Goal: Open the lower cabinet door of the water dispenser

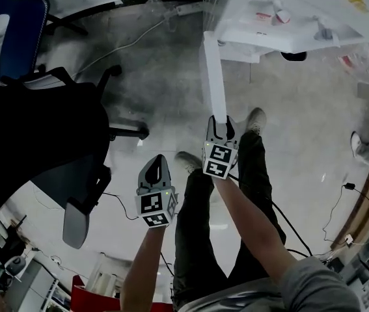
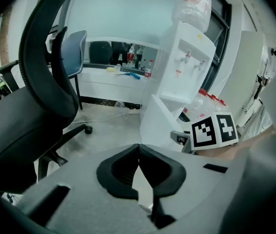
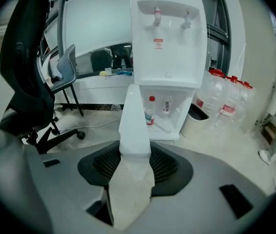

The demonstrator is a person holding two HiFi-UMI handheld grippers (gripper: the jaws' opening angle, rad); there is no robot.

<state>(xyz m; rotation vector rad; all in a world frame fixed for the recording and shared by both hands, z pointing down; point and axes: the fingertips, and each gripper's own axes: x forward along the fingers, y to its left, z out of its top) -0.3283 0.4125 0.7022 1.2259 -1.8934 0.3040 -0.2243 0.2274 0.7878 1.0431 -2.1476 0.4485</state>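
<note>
The white water dispenser (image 3: 167, 48) stands ahead, and its lower cabinet door (image 3: 134, 121) is swung out, edge toward me. My right gripper (image 3: 135, 152) is shut on that door's free edge. The head view has the door (image 1: 213, 77) reaching from the dispenser (image 1: 301, 18) to the right gripper (image 1: 222, 123). Inside the open cabinet stands a red-capped bottle (image 3: 150, 112). My left gripper (image 1: 155, 171) hangs left of the door with nothing in it, its jaws (image 2: 138, 147) meeting at the tips. The left gripper view also has the dispenser (image 2: 184, 67) and the door (image 2: 157, 121).
A black office chair (image 1: 41, 142) fills the left side, close to my left gripper. Several water jugs (image 3: 225, 106) and a white bin (image 3: 196, 118) stand right of the dispenser. A cable (image 1: 125, 44) runs across the floor. The person's legs (image 1: 197, 239) are below the grippers.
</note>
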